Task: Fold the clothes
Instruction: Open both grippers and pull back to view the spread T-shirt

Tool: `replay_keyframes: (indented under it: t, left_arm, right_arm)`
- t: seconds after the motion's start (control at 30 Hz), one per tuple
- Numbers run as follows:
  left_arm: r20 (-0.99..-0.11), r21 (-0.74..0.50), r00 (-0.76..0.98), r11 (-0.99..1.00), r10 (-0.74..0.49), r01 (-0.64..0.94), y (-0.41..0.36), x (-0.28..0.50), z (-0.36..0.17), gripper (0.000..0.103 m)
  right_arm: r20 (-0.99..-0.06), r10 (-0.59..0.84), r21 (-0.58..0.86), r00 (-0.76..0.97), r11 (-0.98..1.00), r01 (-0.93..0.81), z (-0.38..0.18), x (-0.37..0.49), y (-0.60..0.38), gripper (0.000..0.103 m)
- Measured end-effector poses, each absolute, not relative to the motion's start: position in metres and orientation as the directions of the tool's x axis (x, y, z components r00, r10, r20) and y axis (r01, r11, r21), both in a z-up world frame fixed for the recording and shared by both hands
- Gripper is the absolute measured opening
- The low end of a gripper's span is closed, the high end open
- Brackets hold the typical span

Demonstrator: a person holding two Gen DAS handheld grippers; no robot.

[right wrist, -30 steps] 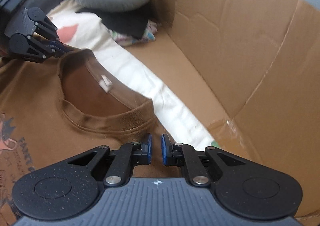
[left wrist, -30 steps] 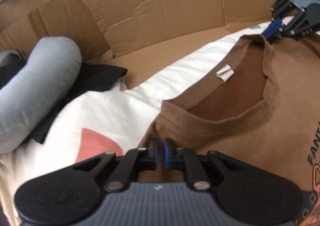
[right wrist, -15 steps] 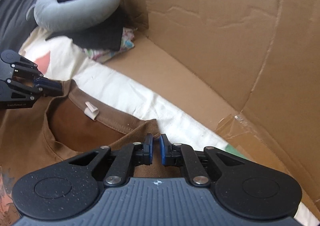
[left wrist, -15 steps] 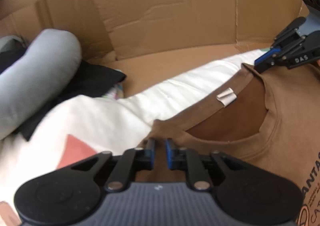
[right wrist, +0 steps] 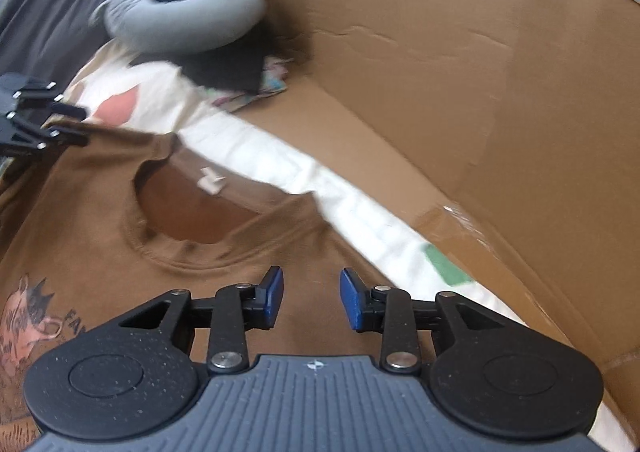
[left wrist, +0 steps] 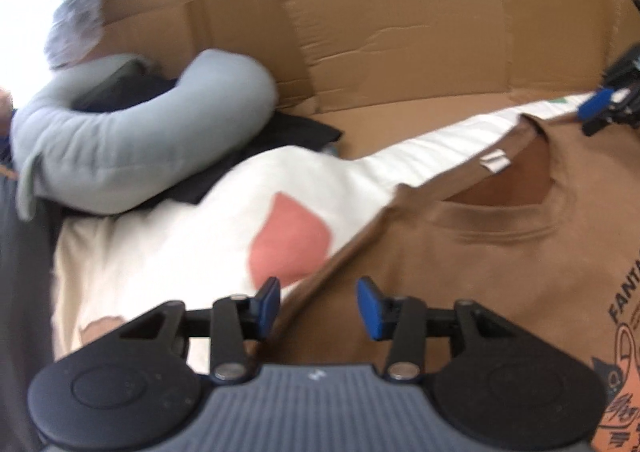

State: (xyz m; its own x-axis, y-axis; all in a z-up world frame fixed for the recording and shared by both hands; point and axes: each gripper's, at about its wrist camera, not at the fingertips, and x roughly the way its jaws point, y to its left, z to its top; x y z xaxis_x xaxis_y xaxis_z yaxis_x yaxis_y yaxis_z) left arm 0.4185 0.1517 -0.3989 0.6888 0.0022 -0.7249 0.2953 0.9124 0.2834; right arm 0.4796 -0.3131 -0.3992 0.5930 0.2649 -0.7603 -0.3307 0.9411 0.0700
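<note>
Two grippers are mine, and both are opening now. My left gripper (left wrist: 318, 302) hangs above the shoulder edge of the brown shirt (left wrist: 500, 272), nothing pressed between its pads. My right gripper (right wrist: 312, 300) is over the other shoulder, also free. The shirt lies flat on a white sheet (left wrist: 160, 252), beside cardboard (right wrist: 480, 91).

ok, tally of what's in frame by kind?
Brown T-shirt: 1
Cream sheet: 1
Grey neck pillow: 1
Black garment: 1
Cardboard wall: 1
Tongs: 2, left tongs, right tongs, both opening, nothing between them
Total: 7
</note>
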Motion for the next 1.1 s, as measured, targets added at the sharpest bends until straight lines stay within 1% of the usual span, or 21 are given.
replay_keyframes:
  t: [0.03, 0.1, 0.17, 0.23, 0.37, 0.57, 0.63, 0.7, 0.8, 0.83, 0.9, 0.97, 1.03, 1.07, 1.1]
  left_arm:
    - [-0.722, 0.274, 0.691, 0.919, 0.002, 0.284, 0.154, 0.419, -0.398, 0.033]
    - [-0.716, 0.242, 0.698, 0.932, -0.015, 0.268, 0.156, 0.422, -0.397, 0.018]
    - [-0.717, 0.260, 0.697, 0.926, -0.005, 0.275, 0.152, 0.424, -0.400, 0.014]
    - [-0.722, 0.323, 0.691, 0.900, 0.033, 0.294, 0.148, 0.427, -0.407, 0.014]
    - [-0.729, 0.360, 0.682, 0.882, 0.064, 0.303, 0.157, 0.438, -0.413, 0.014]
    - [-0.710, 0.400, 0.695, 0.877, 0.113, 0.266, 0.166, 0.449, -0.401, 0.014]
    - [-0.714, 0.391, 0.690, 0.886, 0.120, 0.251, 0.171, 0.449, -0.394, 0.014]
    - [-0.726, 0.346, 0.681, 0.906, 0.095, 0.243, 0.180, 0.442, -0.386, 0.014]
    - [-0.738, 0.331, 0.668, 0.914, 0.095, 0.236, 0.188, 0.428, -0.379, 0.017]
    - [-0.744, 0.315, 0.663, 0.919, 0.084, 0.236, 0.190, 0.423, -0.377, 0.020]
    - [-0.752, 0.278, 0.657, 0.931, 0.059, 0.235, 0.194, 0.414, -0.373, 0.039]
    - [-0.757, 0.254, 0.651, 0.940, 0.047, 0.227, 0.197, 0.407, -0.373, 0.050]
    - [-0.776, 0.265, 0.628, 0.936, 0.065, 0.230, 0.198, 0.408, -0.381, 0.047]
    - [-0.788, 0.268, 0.612, 0.935, 0.073, 0.233, 0.200, 0.409, -0.386, 0.038]
    - [-0.801, 0.265, 0.593, 0.935, 0.078, 0.235, 0.201, 0.412, -0.391, 0.018]
  right_arm:
    - [-0.759, 0.254, 0.077, 0.600, 0.949, -0.305, -0.400, 0.479, -0.318, 0.038]
    - [-0.760, 0.225, 0.084, 0.609, 0.964, -0.251, -0.403, 0.480, -0.328, 0.038]
    - [-0.759, 0.206, 0.094, 0.618, 0.974, -0.208, -0.406, 0.480, -0.336, 0.038]
    - [-0.760, 0.202, 0.100, 0.617, 0.975, -0.197, -0.409, 0.480, -0.339, 0.038]
    - [-0.773, 0.180, 0.078, 0.609, 0.979, -0.189, -0.416, 0.482, -0.341, 0.038]
    - [-0.765, 0.158, 0.066, 0.624, 0.983, -0.169, -0.412, 0.484, -0.337, 0.038]
    - [-0.754, 0.179, 0.070, 0.632, 0.979, -0.194, -0.408, 0.482, -0.332, 0.038]
    - [-0.743, 0.212, 0.082, 0.635, 0.970, -0.228, -0.404, 0.478, -0.326, 0.038]
    - [-0.733, 0.249, 0.087, 0.633, 0.957, -0.276, -0.401, 0.473, -0.312, 0.038]
    - [-0.731, 0.259, 0.087, 0.631, 0.953, -0.290, -0.401, 0.473, -0.307, 0.038]
    - [-0.728, 0.278, 0.088, 0.627, 0.944, -0.317, -0.402, 0.472, -0.297, 0.038]
    - [-0.731, 0.291, 0.091, 0.617, 0.938, -0.334, -0.404, 0.474, -0.286, 0.038]
    - [-0.735, 0.296, 0.086, 0.610, 0.933, -0.349, -0.406, 0.476, -0.275, 0.038]
    - [-0.738, 0.295, 0.083, 0.607, 0.932, -0.353, -0.408, 0.477, -0.270, 0.038]
    - [-0.741, 0.294, 0.079, 0.603, 0.931, -0.357, -0.409, 0.479, -0.265, 0.038]
